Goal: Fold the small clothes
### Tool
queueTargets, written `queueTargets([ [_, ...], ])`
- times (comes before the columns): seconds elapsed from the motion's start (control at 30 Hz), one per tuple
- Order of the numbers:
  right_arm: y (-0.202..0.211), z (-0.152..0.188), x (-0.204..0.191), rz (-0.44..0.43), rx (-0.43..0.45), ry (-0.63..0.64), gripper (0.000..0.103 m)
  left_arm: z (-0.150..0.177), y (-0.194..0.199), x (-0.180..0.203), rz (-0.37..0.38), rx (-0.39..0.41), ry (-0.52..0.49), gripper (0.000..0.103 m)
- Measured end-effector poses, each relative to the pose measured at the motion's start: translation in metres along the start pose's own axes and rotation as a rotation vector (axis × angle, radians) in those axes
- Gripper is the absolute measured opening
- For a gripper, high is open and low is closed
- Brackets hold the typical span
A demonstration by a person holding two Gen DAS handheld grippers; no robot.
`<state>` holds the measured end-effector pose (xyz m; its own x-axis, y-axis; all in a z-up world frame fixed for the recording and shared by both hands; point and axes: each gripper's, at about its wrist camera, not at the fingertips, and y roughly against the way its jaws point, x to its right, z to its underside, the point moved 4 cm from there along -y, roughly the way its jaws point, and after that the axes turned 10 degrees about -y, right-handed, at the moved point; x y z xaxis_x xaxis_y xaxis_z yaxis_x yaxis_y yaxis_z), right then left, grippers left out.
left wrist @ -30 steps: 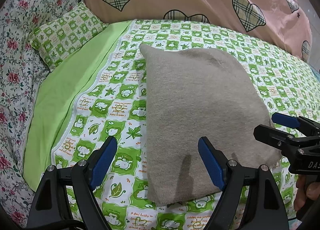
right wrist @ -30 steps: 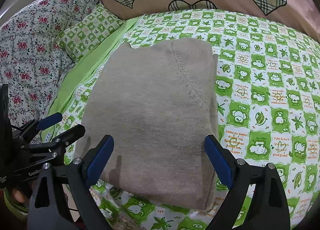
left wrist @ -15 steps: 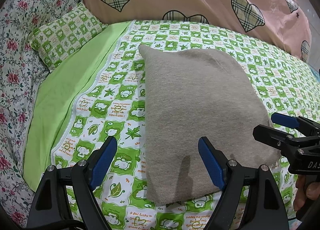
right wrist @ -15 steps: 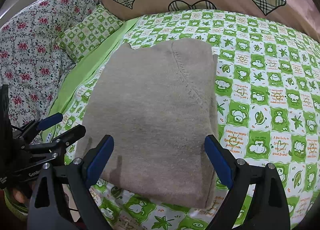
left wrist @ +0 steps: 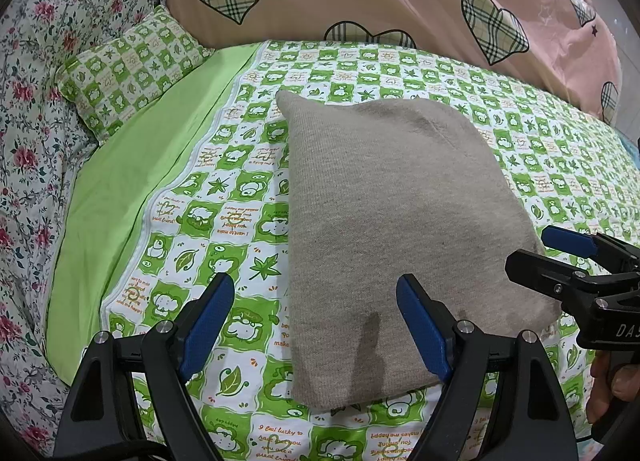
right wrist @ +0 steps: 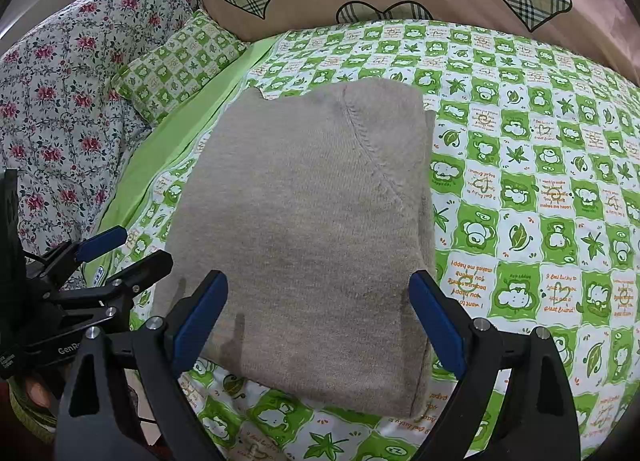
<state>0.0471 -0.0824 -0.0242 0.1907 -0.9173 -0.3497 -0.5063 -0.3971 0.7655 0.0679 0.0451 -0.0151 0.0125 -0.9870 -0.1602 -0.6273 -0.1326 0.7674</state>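
Nothing has shifted in the last second: my two claws hang where they were, and the grey-beige knitted garment (left wrist: 384,221), folded into a thick rectangle, lies exactly as it lay a moment ago on the green-and-white checked bedsheet with cartoon bears and leaves (left wrist: 224,189). My left claw (left wrist: 316,325) has its blue-padded fingers (left wrist: 206,321) spread wide and empty, poised above the near left part of the garment, one pad over the sheet and the other over the knit, and I see no contact. My right claw (right wrist: 320,321) is likewise wide apart with nothing between its pads, straddling the near edge of the bundle from above. From the right wrist view a raised seam (right wrist: 368,149) runs diagonally across the top layer, and the layered edge on the right side stacks fairly evenly. The stillness, I judge, means the fold on this piece is done and I have let go; the garment sits compact and square, near the middle of the bed, below the pink quilt with plaid hearts (left wrist: 400,1) and to the right of the small green checked pillow (left wrist: 128,65). If anything is left, it is perhaps a light press to flatten the puffed top, or moving on to another piece.
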Motion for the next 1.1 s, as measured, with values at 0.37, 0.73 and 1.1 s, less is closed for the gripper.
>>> queueTargets([
  [0.37,0.0014,-0.0004,0.0004,0.0,0.0,0.0,0.092,-0.0005,0.0004,0.0012,0.001,0.001,0.0,0.084],
  [0.73,0.0009,0.0001,0.0005,0.0,0.0,0.0,0.092,-0.0008,0.0002,0.001,0.001,0.0,-0.001,0.084],
  [1.1,0.0014,-0.0003,0.0003,-0.001,0.0,0.001,0.092,-0.0024,0.0004,0.0032,0.004,-0.001,0.0,0.084],
])
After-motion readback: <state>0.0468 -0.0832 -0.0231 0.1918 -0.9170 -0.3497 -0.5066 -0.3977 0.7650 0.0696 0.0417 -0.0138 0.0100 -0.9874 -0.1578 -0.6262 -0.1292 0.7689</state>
